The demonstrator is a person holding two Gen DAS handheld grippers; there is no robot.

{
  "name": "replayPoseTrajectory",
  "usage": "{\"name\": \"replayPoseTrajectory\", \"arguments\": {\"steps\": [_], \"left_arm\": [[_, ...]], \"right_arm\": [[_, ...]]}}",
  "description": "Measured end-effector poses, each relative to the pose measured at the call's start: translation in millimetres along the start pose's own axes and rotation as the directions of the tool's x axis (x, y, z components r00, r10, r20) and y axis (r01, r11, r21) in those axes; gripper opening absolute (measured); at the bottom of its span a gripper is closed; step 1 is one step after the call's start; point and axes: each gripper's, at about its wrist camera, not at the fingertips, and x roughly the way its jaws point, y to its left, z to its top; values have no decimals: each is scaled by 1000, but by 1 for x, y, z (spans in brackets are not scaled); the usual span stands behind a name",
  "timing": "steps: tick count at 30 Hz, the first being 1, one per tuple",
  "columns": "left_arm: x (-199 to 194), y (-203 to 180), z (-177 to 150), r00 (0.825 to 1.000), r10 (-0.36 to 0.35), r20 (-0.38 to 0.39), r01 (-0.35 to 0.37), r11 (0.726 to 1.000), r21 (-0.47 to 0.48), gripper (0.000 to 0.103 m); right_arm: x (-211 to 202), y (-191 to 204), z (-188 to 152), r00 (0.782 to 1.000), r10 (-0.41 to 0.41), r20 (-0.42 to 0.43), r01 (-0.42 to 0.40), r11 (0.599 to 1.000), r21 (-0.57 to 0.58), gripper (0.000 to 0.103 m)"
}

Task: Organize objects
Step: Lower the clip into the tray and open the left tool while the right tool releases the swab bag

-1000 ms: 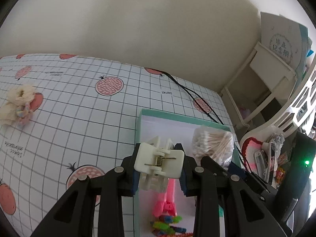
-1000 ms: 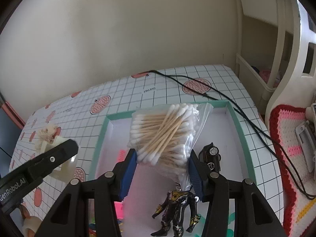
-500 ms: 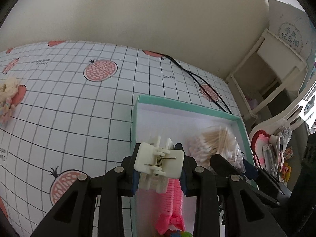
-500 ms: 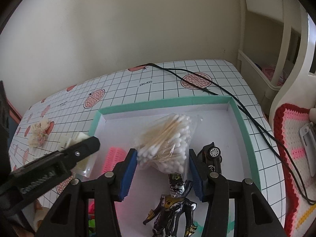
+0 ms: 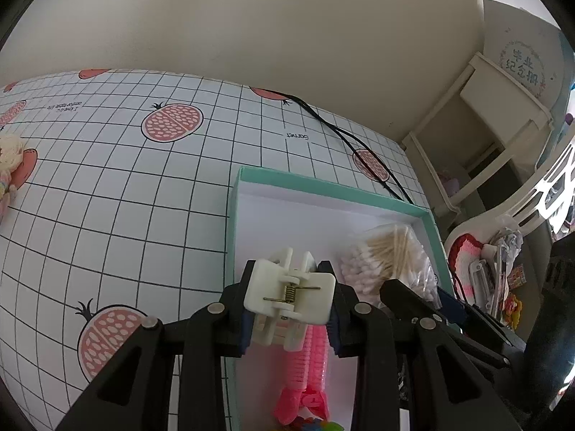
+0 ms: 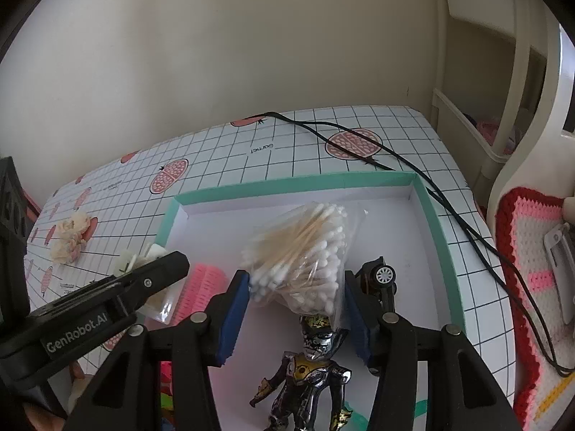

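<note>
My left gripper (image 5: 287, 282) is shut on a white claw hair clip (image 5: 291, 296) and hangs just above the left wall of the teal box (image 5: 323, 188). My right gripper (image 6: 296, 287) is shut on a clear bag of cotton swabs (image 6: 302, 248), low inside the box (image 6: 287, 184) near its white floor. The bag (image 5: 388, 255) also shows in the left wrist view, to the right of the clip. In the right wrist view the left gripper's finger (image 6: 154, 273) reaches in from the left, with the clip partly hidden behind it.
Inside the box lie a pink comb (image 5: 316, 352), a toy figure (image 6: 309, 370), a black toy car (image 6: 381, 276) and coloured bits at the near end. A black cable (image 6: 395, 165) runs behind the box. A fluffy hair tie (image 6: 70, 237) lies at the left, a crocheted mat (image 6: 532, 251) at the right.
The right gripper has lowered the bag of swabs down into the box. The left gripper has sunk a little with the clip, closer over the box's left wall.
</note>
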Motion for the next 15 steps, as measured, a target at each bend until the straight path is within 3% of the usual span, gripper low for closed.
{"name": "replayPoseTrajectory", "arguments": {"steps": [15], "left_arm": [[2,-4,0,999,-32,-36,31,999,-28,38]], "right_arm": [[1,-7,-1,1000,1,-20,0,1000,25,60]]}}
